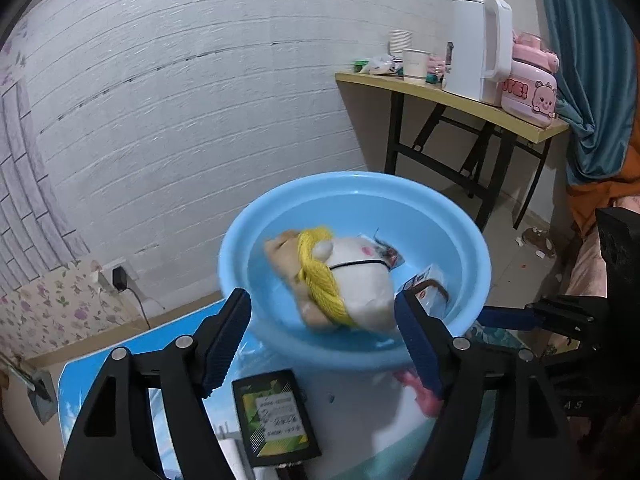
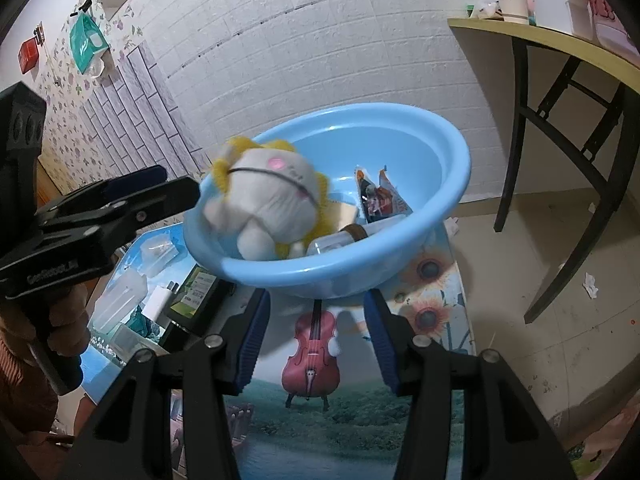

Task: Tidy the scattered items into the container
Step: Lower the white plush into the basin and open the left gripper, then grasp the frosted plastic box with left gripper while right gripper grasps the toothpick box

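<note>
So the white plush doll with yellow yarn hair (image 1: 344, 280) lies in the round light-blue plastic basin (image 1: 360, 184), blurred and on its side, its long axis running from the far left down toward my left gripper (image 1: 324, 340). My left jaws stand apart with nothing between them, just short of the basin's near rim, so I judge the doll has been let go. A printed snack packet (image 2: 380, 196) and a clear bottle with a brown band (image 2: 344, 238) lie beside it in the basin. My right gripper (image 2: 316, 340) hangs with its jaws apart and empty over the violin print on the picture-covered table (image 2: 432, 292). What is left lies outside: the black square box with a green label (image 1: 276, 420), toward the table's near left edge, just below my left jaws, so the left hand looks nearer.
</note>
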Action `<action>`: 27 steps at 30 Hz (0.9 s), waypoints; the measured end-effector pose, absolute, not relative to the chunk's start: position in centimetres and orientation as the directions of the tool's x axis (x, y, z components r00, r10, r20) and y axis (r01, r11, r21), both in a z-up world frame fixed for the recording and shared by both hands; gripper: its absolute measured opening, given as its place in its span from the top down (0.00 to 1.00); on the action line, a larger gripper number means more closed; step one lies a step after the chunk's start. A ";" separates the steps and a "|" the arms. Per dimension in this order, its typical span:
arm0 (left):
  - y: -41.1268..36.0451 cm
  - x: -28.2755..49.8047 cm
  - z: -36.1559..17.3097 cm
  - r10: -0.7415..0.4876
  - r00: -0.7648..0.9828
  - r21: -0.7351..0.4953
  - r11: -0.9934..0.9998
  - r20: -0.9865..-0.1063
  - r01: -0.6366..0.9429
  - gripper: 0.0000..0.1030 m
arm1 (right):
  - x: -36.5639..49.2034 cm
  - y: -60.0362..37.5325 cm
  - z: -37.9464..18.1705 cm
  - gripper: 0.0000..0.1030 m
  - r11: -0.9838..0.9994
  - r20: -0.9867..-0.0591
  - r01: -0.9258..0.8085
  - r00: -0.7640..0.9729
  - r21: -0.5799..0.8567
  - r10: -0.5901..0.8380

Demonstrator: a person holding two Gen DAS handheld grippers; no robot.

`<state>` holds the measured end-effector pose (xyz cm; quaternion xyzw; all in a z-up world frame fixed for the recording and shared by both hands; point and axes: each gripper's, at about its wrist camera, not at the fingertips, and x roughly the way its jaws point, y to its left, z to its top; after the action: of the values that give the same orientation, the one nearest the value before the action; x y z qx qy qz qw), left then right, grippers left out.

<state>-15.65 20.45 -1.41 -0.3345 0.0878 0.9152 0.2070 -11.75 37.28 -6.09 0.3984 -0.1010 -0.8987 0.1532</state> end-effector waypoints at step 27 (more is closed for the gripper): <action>2.1 -6.7 -6.8 0.141 -0.715 -0.033 -0.986 -0.684 -0.163 0.09 | -7.4 27.4 -6.0 0.33 -0.938 -0.758 0.297 -0.566 0.179 -0.324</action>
<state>-6.67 2.12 -6.84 -0.3682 0.0149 0.9260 0.0822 -7.36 27.36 -6.00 0.4312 -0.0156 -0.8848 0.1756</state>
